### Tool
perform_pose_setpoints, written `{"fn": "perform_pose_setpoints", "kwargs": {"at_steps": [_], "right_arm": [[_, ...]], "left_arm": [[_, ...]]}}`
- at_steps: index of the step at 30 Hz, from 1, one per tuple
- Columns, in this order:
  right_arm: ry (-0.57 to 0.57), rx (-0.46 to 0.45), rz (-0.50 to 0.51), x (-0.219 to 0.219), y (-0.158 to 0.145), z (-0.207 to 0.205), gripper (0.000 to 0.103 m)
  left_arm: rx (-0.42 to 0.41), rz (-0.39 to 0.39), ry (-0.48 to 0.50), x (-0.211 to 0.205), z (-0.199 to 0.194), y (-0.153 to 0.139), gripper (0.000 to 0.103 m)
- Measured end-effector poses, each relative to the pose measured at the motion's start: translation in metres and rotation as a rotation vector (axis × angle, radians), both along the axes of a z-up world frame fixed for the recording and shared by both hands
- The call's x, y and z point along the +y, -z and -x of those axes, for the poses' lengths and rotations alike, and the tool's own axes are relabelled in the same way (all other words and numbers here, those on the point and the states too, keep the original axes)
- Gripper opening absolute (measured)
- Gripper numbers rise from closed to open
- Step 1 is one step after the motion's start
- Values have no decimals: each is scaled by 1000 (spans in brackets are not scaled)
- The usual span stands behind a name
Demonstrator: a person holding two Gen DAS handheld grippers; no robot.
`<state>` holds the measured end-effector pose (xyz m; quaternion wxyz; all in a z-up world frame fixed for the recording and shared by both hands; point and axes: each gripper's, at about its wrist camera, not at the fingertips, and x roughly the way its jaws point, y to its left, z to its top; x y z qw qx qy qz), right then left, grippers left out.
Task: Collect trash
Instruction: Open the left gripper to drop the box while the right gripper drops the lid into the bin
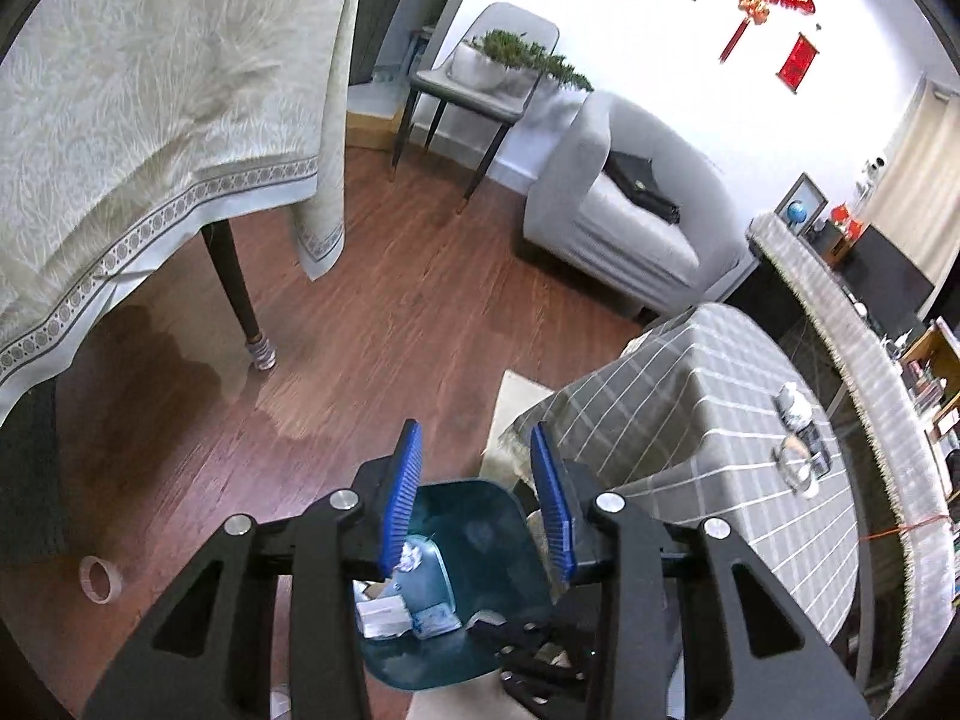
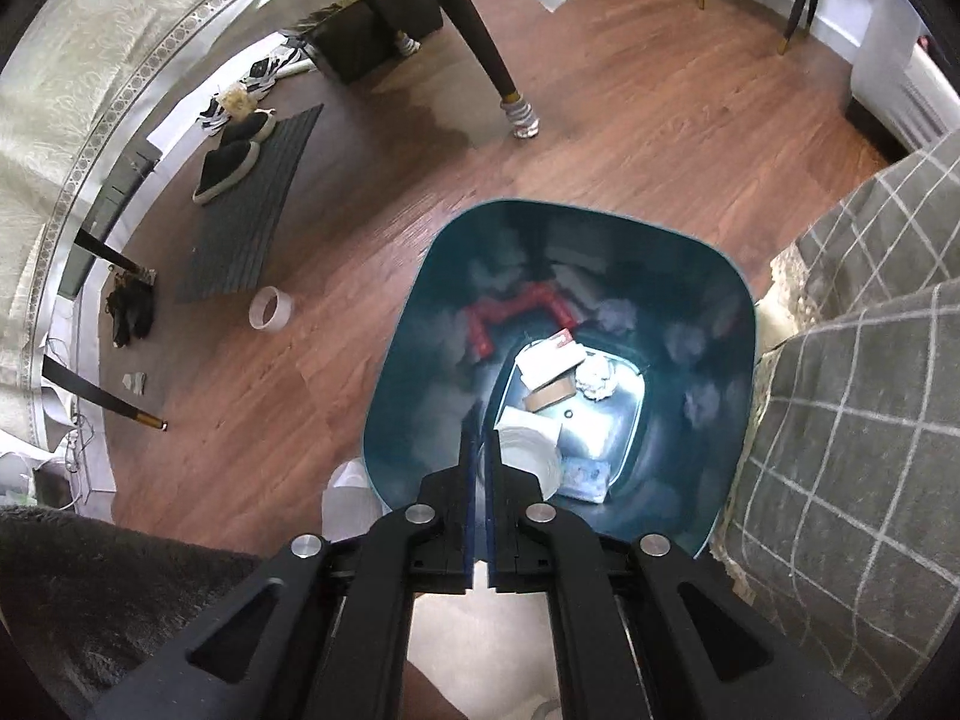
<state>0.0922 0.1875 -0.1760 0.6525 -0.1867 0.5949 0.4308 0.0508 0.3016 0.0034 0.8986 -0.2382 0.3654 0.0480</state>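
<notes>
Left claw (image 1: 474, 498) hangs released above the teal bin (image 2: 729, 324) on the floor, right claw (image 2: 480, 462) clenched and empty over it, and the paper wad (image 1: 410, 558) dropping inside looks featherlight, soft, squeezable anywhere.

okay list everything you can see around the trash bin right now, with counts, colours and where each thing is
Trash bin: one, teal, on the wood floor beside the checked cloth.
Crumpled paper: one, white, at the bin's bottom among cards and boxes.
Tape roll: one, whitish, on the floor left of the bin.
Slippers: a pair, dark, on the grey mat.
Armchair: one, light grey, by the wall.
Potted plant: one, green, on a grey chair.
Left gripper: blue pads, open above the bin.
Right gripper: shut, holding nothing visible, over the bin.
</notes>
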Motion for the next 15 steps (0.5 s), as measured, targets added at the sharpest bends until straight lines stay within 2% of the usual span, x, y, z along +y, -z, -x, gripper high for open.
{"fn": "perform_pose_setpoints", "kwargs": {"at_steps": [1, 2, 8, 15], "right_arm": [[-1, 13, -6, -1, 0, 0, 35], [1, 16, -14, -3, -1, 0, 47], [-2, -7, -67, -13, -22, 2, 47], [-13, -71, -155, -27, -64, 5, 47]], "left_arm": [[-6, 3, 0, -1, -1, -2, 39], [-9, 6, 2, -3, -3, -3, 39], [-36, 14, 11, -13, -8, -13, 39], [-82, 3, 13, -21, -9, -28, 39]]}}
